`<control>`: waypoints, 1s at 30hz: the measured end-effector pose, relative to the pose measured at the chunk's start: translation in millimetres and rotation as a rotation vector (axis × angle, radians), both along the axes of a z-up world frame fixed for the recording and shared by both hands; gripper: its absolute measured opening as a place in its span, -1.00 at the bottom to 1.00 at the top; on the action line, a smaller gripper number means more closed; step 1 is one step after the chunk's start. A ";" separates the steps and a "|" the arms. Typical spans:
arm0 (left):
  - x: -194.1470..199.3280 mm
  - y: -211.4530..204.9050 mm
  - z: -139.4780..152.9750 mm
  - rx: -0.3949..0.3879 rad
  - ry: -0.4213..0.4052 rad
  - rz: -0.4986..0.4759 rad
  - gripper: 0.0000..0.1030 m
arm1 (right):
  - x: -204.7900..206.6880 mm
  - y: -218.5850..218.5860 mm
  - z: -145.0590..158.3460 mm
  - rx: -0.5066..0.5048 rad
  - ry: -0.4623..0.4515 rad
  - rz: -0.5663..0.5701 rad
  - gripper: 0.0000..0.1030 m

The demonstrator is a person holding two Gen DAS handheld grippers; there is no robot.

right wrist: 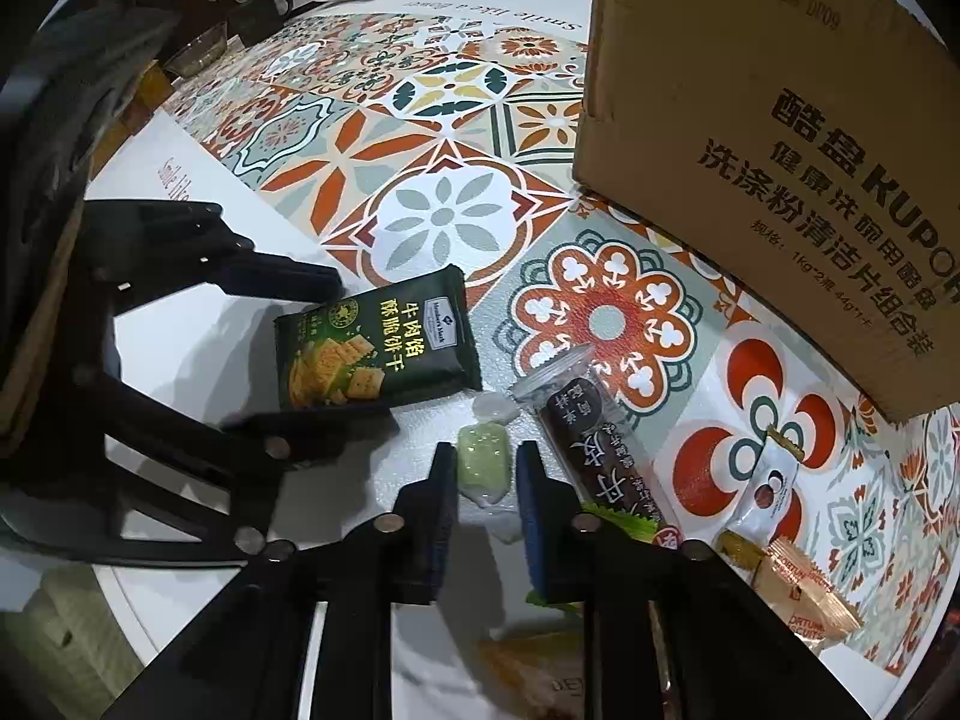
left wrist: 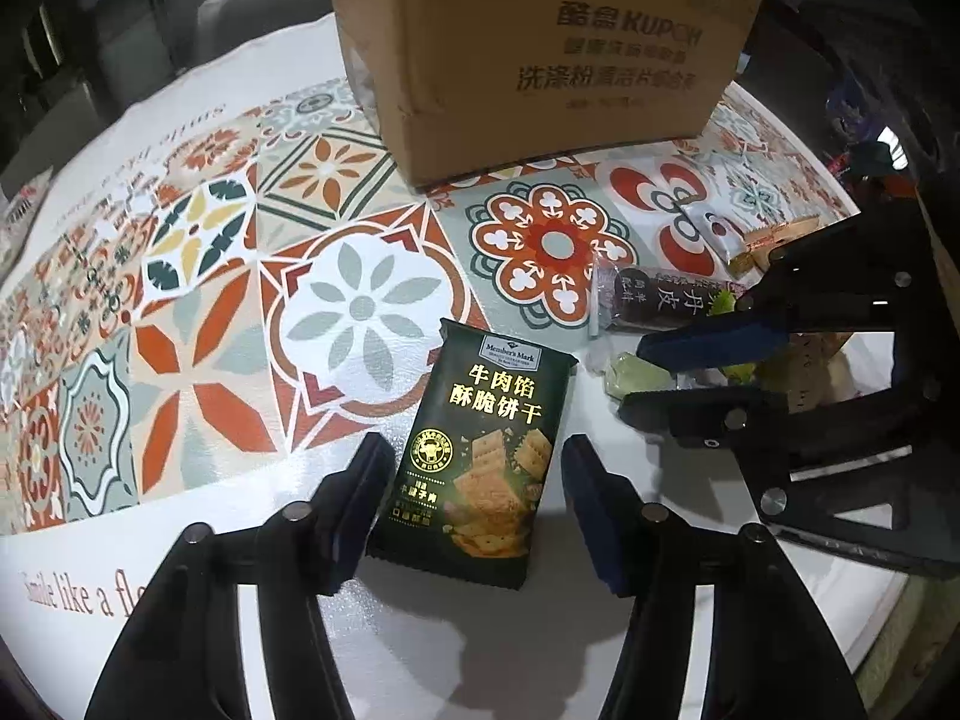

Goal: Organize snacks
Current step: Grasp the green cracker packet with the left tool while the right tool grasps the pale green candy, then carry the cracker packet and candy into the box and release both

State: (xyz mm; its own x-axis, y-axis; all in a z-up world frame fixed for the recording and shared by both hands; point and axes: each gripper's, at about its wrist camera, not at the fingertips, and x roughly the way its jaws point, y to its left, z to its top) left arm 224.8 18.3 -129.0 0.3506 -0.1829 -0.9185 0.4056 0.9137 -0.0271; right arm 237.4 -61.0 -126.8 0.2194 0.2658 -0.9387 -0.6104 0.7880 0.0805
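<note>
On the patterned tablecloth (left wrist: 198,276), the left gripper (left wrist: 477,492) stands with its jaws spread wide on either side of a dark green Member's Mark cracker packet (left wrist: 480,450), which lies flat on the white part of the cloth; the blue pads (left wrist: 366,498) sit just beside the packet's long edges, and I cannot tell whether they touch it. In the right wrist view the same cracker packet (right wrist: 378,348) lies between the two fingers of the left gripper (right wrist: 354,354), which reaches in from the left. The right gripper (right wrist: 483,480) has its jaws parted only narrowly around a small pale green wrapped candy (right wrist: 485,462), whose wrapper lies between the blue pads (right wrist: 534,504); contact is not clear. Just right of the candy, a long dark brown fruit-leather roll (right wrist: 591,438) in clear wrap lies diagonally on the cloth, and further right sit a small white snack sachet (right wrist: 774,480) and an orange fortune-biscuit packet (right wrist: 804,600). At the far side of the table stands a brown cardboard box (right wrist: 780,120) printed with KUPON, upright on the tile pattern. In the left wrist view the right gripper (left wrist: 630,375) comes in from the right, over the green candy (left wrist: 636,372), with the roll (left wrist: 654,300) just beyond it and the box (left wrist: 540,48) at the far edge.
</note>
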 end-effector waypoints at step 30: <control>-14.8 -1.5 73.6 -0.093 -0.148 0.150 -0.11 | -15.5 -44.4 47.7 0.177 -0.117 -0.231 -0.61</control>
